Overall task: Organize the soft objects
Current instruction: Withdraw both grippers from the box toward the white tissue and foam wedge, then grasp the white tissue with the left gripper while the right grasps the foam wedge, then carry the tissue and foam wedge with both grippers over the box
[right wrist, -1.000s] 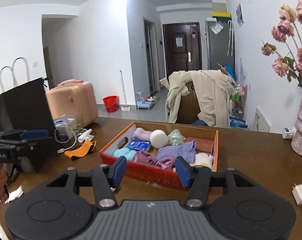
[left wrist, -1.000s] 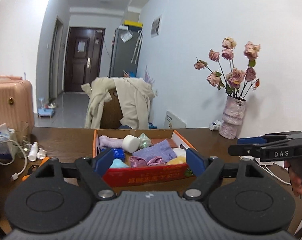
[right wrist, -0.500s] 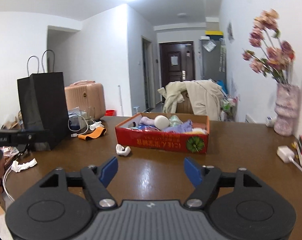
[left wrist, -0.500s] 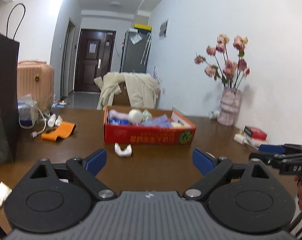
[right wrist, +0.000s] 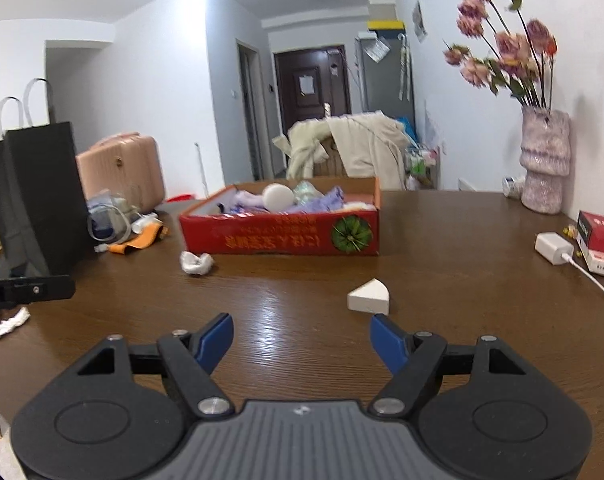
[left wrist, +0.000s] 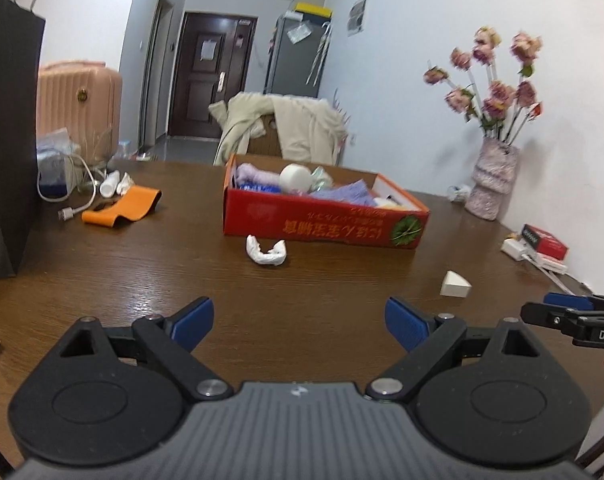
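Both grippers pulled back from red box [left wrist: 326, 220], now low over table [right wrist: 442, 240]. Left gripper [left wrist: 299, 322], right gripper [right wrist: 302, 342] jaws just widened, empty. White wedge [right wrist: 369, 301], crumpled white piece [left wrist: 265, 251] lie outside, likely next.

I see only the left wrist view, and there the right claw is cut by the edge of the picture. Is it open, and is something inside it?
Observer: The right claw is open. Its jaws have just been opening, and nothing is between them.
Operator: Where is the white wedge from that claw?
Observer: The white wedge lies on the table just ahead of the claw's right fingertip, apart from it and not between the jaws.
Operator: And the crumpled white piece?
Observer: The crumpled white piece lies further ahead and to the left of that claw, on the table before the left corner of the red box.
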